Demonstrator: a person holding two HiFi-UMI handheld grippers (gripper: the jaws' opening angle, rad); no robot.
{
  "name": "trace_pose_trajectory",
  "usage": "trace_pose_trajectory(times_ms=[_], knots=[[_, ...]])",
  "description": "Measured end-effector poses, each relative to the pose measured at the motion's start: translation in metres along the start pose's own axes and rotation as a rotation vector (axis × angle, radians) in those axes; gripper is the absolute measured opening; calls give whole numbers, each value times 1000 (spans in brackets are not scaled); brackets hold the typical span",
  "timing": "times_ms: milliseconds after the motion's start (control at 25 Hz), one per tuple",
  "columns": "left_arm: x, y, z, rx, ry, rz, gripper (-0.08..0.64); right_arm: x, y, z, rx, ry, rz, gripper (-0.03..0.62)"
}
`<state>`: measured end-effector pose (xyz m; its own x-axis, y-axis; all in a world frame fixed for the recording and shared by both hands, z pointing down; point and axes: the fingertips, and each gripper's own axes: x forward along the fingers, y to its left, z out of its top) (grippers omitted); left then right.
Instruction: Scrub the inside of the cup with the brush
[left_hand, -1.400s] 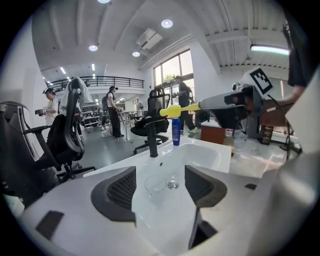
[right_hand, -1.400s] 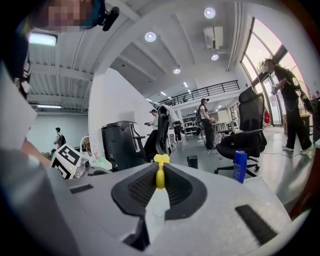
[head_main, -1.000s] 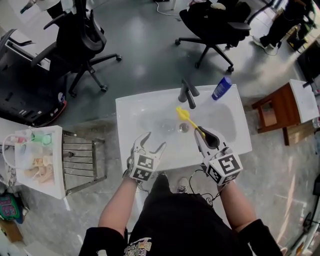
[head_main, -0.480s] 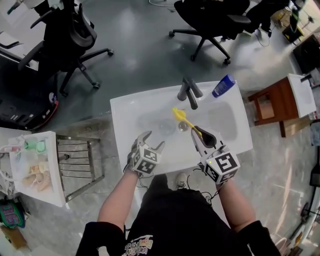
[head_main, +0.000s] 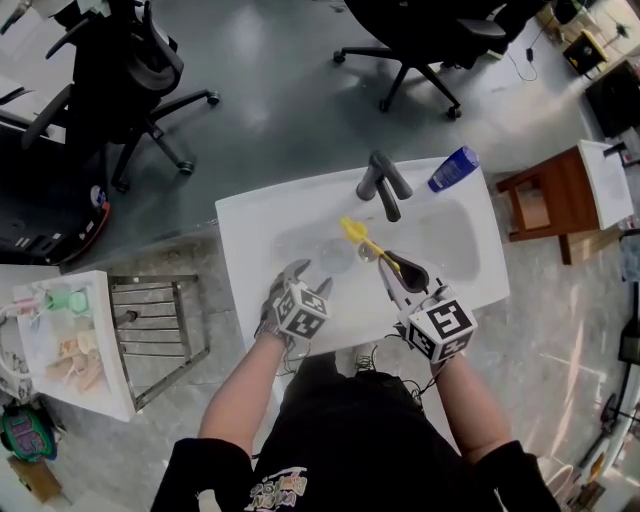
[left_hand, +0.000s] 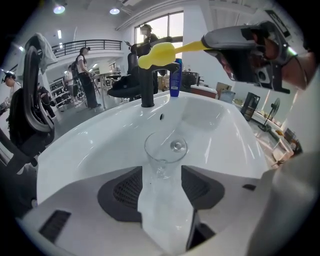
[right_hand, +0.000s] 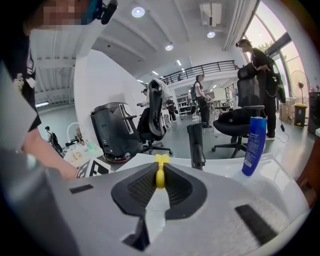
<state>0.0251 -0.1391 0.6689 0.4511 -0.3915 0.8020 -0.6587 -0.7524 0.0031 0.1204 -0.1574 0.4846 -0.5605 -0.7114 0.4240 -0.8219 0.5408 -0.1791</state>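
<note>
The cup, clear glass, stands in the white sink, just beside the drain and left of the basin's middle. The left tongs are open; their jaws have just been closing, and the cup's foot sits at the gap between their tips, not pressed. The right tongs grip the yellow brush by its handle, head pointing toward the tap.
</note>
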Motion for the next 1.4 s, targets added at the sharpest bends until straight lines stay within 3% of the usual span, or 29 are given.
trace_pose_trajectory(times_ms=[760,1400], knots=[[19,-3,-4,103,40,-9,54,23,-1,-30,-34,138,52,37],[15,-7,2,132,-37,-36,43,40,11,-87,-197,455,149,37]])
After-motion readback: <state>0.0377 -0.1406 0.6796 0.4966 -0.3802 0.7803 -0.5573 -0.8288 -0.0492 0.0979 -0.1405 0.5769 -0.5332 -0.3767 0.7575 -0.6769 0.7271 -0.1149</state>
